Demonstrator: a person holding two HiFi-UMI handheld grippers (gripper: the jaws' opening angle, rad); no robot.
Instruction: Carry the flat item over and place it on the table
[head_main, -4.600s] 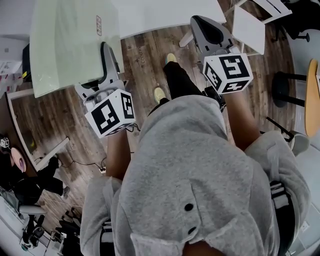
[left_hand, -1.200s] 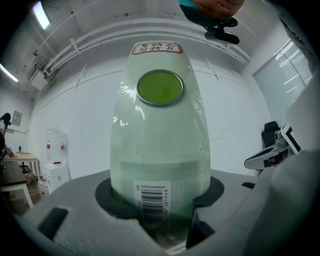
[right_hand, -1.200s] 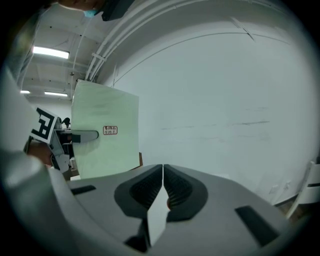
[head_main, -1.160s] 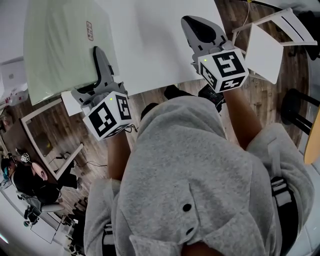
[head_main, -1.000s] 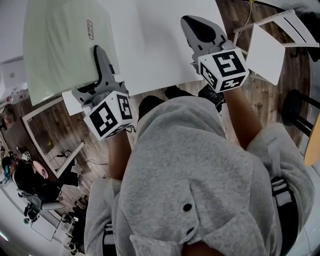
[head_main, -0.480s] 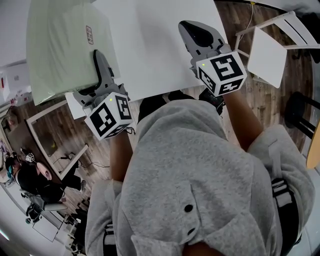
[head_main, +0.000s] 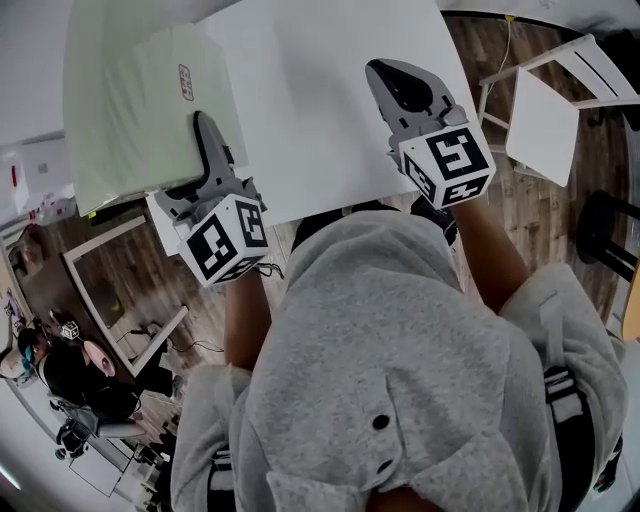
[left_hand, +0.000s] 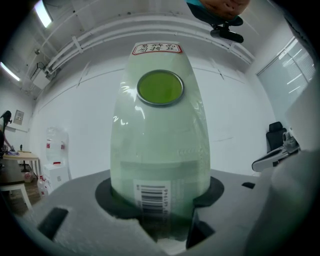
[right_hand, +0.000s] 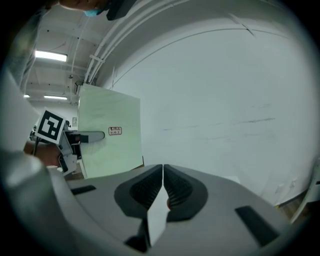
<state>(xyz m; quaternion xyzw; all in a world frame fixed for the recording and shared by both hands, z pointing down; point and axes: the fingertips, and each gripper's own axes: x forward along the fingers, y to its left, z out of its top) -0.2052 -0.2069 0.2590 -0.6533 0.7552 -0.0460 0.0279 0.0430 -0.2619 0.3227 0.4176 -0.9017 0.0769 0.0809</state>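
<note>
The flat item is a pale green package (head_main: 130, 110) in clear wrap, with a small red-and-white label. My left gripper (head_main: 205, 150) is shut on its near edge and holds it level beside the left part of the white table (head_main: 320, 100). In the left gripper view the package (left_hand: 160, 130) fills the space between the jaws of the left gripper (left_hand: 160, 200), barcode toward the camera. My right gripper (head_main: 405, 85) hovers over the table's right part, shut, with nothing seen in it. The right gripper view shows the right gripper (right_hand: 163, 172) with pads together, and the package (right_hand: 110, 135) off to the left.
A white chair (head_main: 540, 110) stands on the wooden floor right of the table. A black stool (head_main: 610, 230) is further right. A white-framed panel (head_main: 110, 270) lies on the floor at the left, and a seated person (head_main: 60, 360) is at the lower left.
The person has walked up to the white table, which now lies under both grippers. The green package has come along in the left gripper, still held the same way.
</note>
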